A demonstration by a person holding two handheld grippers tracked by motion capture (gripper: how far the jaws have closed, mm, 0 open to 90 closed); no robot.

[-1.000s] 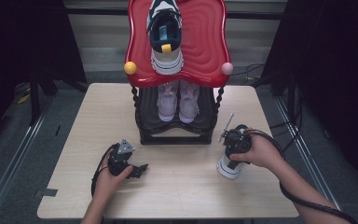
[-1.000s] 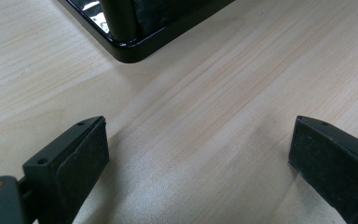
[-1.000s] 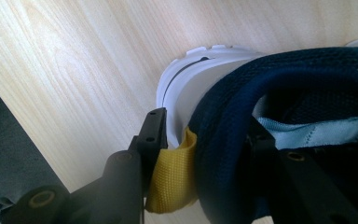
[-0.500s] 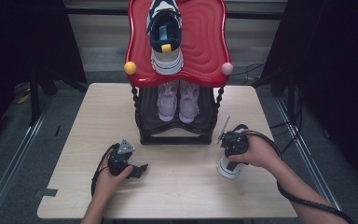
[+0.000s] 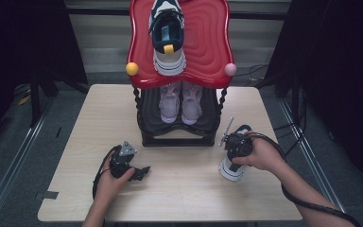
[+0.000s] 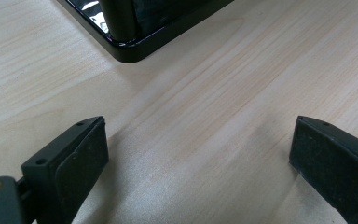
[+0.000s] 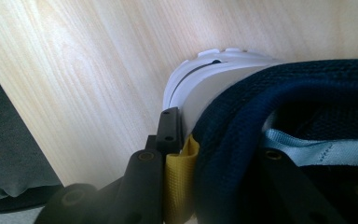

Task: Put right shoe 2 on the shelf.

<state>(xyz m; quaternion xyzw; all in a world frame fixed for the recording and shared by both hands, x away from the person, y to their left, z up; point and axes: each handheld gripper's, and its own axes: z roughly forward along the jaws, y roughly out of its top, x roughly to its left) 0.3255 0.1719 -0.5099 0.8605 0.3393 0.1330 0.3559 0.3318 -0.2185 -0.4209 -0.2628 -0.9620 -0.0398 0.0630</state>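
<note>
A navy and white sneaker [image 5: 230,169] stands on the table at the right, heel towards me. My right gripper [image 5: 236,143] comes down on its heel. In the right gripper view its jaws have just been closing and now clamp the navy heel collar [image 7: 307,88] beside the yellow pull tab [image 7: 177,186], one jaw outside and one inside the shoe. My right gripper [image 7: 219,140] is shut on that sneaker. The left gripper [image 5: 139,172] lies on the table at the front left. Its fingers [image 6: 84,154] stand wide apart over bare wood, so the left gripper [image 6: 198,149] is open.
A black shoe rack with a red wavy top [image 5: 208,47] stands at the table's far middle; its base corner [image 6: 130,46] is close ahead of the left gripper. A matching navy sneaker [image 5: 168,38] sits on top, a pale pink pair [image 5: 180,101] on the lower shelf. Dark curtains flank the wooden table [image 5: 99,123].
</note>
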